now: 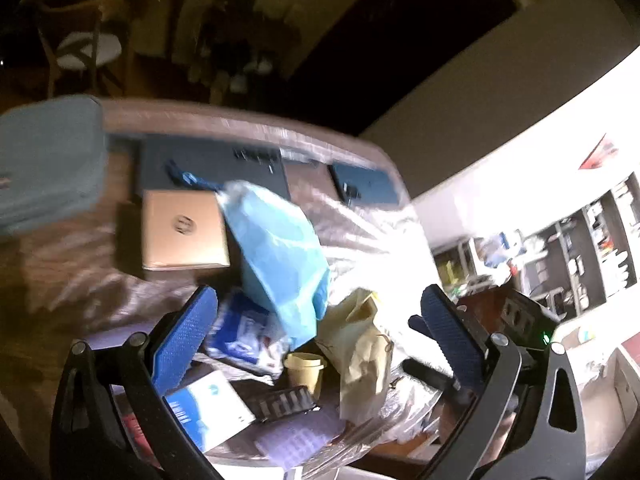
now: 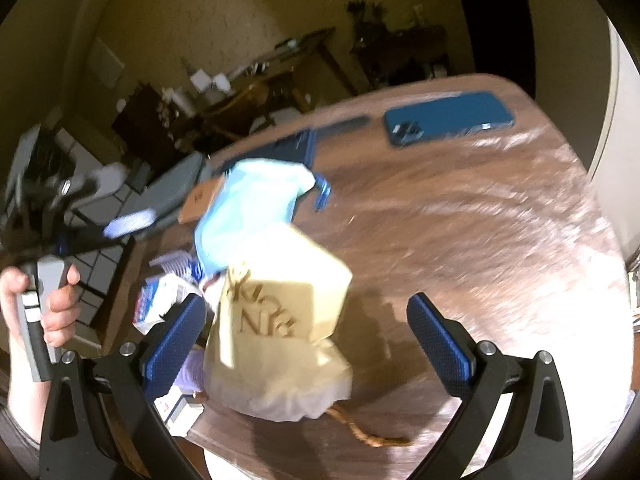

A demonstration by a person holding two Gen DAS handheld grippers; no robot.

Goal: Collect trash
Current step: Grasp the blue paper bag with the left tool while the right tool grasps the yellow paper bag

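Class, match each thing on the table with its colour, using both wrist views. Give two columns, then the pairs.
Things:
1. plastic bag
2. paper bag
3. laptop
4. small cup

Colours:
a. gold
b. cream
c. light blue
d. tan with a pale lid

Pairs: 1-c, 2-b, 3-a, 4-d

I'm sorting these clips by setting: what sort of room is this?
Most likely a home dining or living area. A wooden table under clear plastic carries household clutter: an HP laptop, a paper bag and a paper cup. A wooden chair and shelves stand beyond.
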